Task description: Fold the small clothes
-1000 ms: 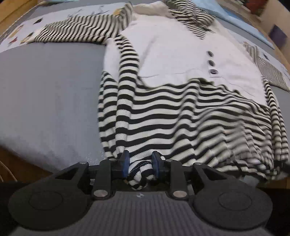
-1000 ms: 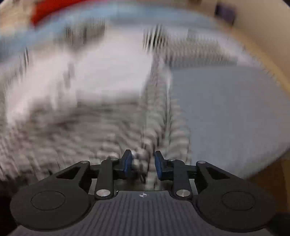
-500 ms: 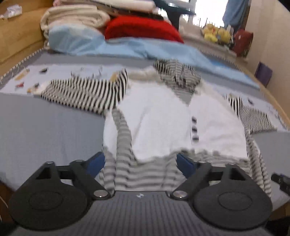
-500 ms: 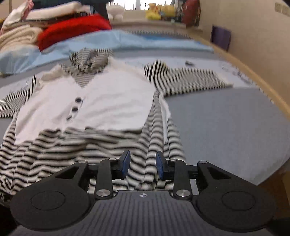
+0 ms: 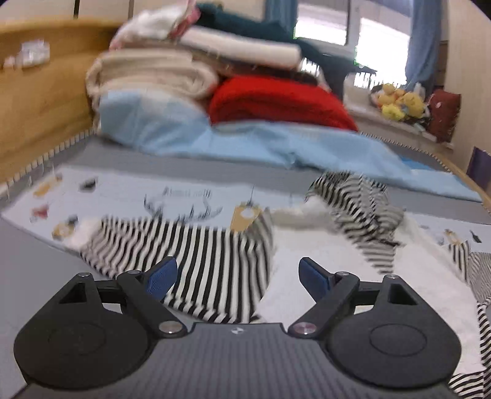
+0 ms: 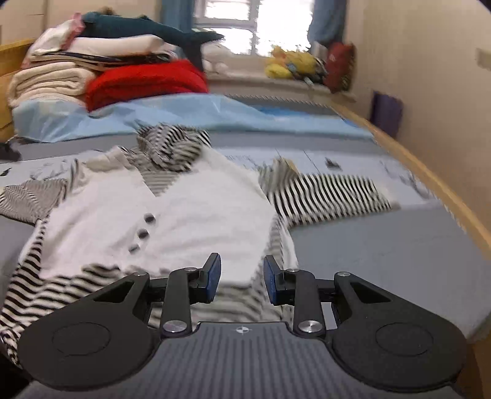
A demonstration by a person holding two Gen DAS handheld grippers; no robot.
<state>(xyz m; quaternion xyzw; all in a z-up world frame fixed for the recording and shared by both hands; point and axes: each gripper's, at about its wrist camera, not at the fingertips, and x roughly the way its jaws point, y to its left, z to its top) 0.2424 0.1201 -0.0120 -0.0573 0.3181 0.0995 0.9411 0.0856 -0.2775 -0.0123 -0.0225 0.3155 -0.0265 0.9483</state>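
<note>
Striped top lies flat, face up on the bed, sleeves spread for folding. Left tongs wide, closing slightly, nothing between them. Right tongs part-open, empty, above the hem.

Bright window with blue curtains, beige wall, wooden headboard, perhaps blurred, stacked bedding

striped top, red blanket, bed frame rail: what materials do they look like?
Striped top: soft knit, likely cotton jersey; matte, wrinkles and drapes flat, plain white front panel with dark buttons.
Red blanket: plush fleece or knit by its fuzzy, matte bulk; blur leaves it open.
Bed frame rail: light wood or wood-look laminate, smooth.
</note>
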